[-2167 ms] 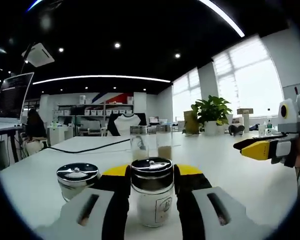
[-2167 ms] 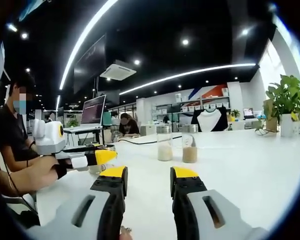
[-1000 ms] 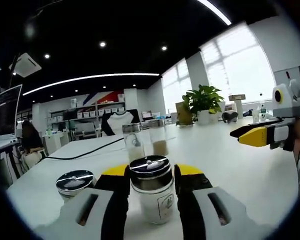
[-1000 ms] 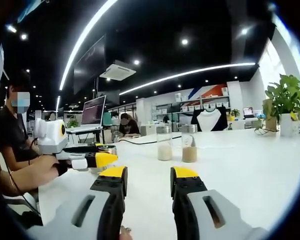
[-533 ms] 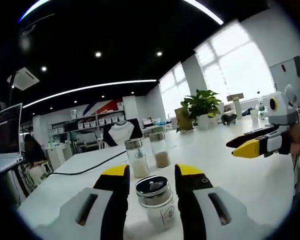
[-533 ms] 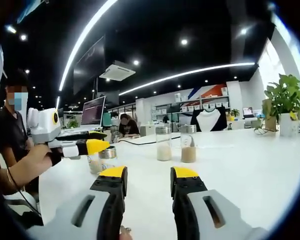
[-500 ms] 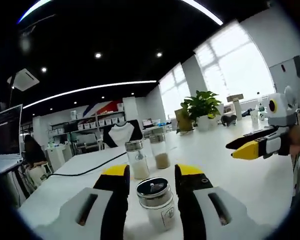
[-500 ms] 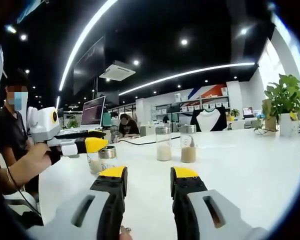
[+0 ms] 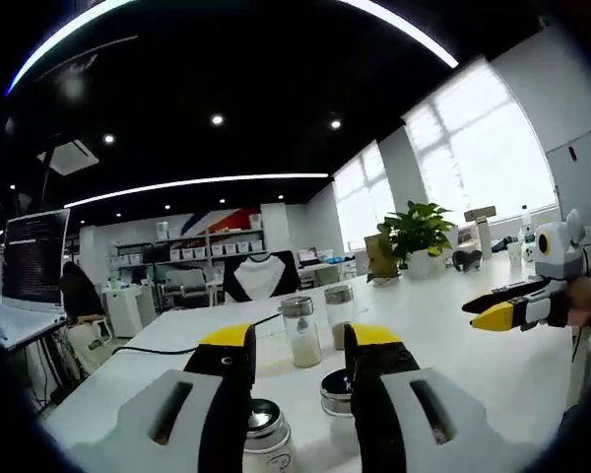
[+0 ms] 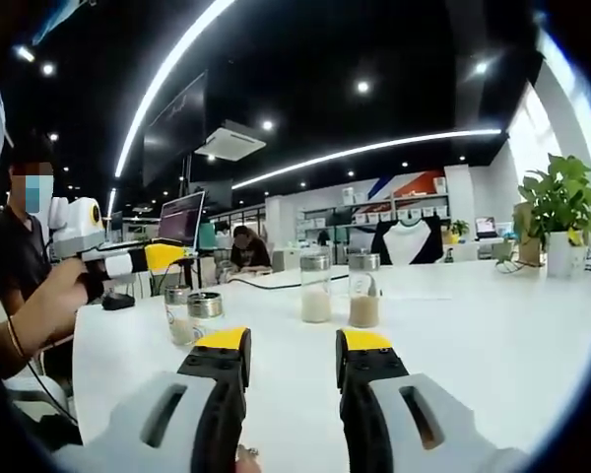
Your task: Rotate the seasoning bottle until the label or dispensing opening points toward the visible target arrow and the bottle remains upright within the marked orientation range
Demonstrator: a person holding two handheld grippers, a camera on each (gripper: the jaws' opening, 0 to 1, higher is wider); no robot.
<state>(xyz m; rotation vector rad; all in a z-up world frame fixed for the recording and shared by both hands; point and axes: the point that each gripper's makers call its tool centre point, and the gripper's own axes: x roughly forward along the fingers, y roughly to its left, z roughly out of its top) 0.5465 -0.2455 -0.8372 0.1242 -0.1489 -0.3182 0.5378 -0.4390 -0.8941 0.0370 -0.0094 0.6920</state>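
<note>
Left gripper (image 9: 297, 347) raised above white table (image 9: 453, 345), fingers apart w/ nothing between. Two steel-lidded seasoning bottles upright on table below: one (image 9: 261, 434) beside left finger, other (image 9: 339, 399) partly behind right finger. Seen from right gripper view, same pair (image 10: 191, 315) upright, side by side under left gripper's yellow tip. Two taller jars (image 10: 337, 288) upright mid-table. Right gripper (image 10: 291, 353) low over table, fingers open, empty. Potted plant (image 9: 414, 232) at far edge.
</note>
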